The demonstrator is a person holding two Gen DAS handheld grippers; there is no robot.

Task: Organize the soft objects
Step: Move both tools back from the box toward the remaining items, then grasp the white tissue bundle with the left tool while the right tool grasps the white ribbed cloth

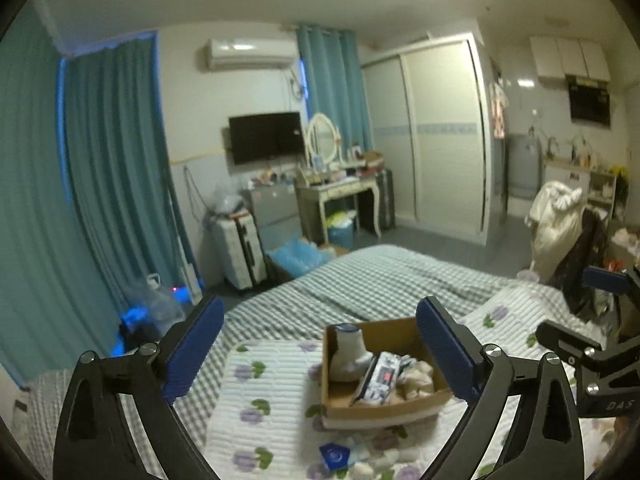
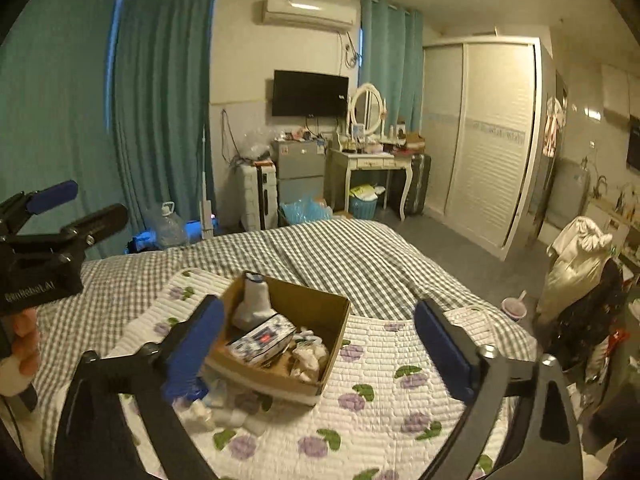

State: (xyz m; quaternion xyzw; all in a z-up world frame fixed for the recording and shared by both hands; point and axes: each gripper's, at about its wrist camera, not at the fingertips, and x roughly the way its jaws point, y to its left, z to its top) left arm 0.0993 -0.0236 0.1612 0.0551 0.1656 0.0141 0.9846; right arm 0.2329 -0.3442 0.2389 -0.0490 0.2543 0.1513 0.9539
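Note:
An open cardboard box (image 1: 384,410) (image 2: 272,376) rests on a white quilt with purple flowers (image 2: 400,420). Inside it stand a white sock-like piece (image 1: 348,352) (image 2: 254,300), a patterned tissue pack (image 1: 380,380) (image 2: 262,342) and a crumpled white cloth (image 1: 416,376) (image 2: 310,356). Small white soft items (image 2: 224,412) and a blue-and-white packet (image 1: 336,456) lie on the quilt in front of the box. My left gripper (image 1: 320,308) (image 2: 80,206) hangs above and short of the box, open and empty. My right gripper (image 2: 318,306) (image 1: 580,308) is beside it, also open and empty.
The quilt lies on a bed with a grey checked sheet (image 2: 320,256). Beyond the bed's foot are a white suitcase (image 2: 256,196), a dressing table (image 2: 372,164) and a sliding-door wardrobe (image 2: 488,140). A chair piled with clothes (image 2: 580,272) stands at the right.

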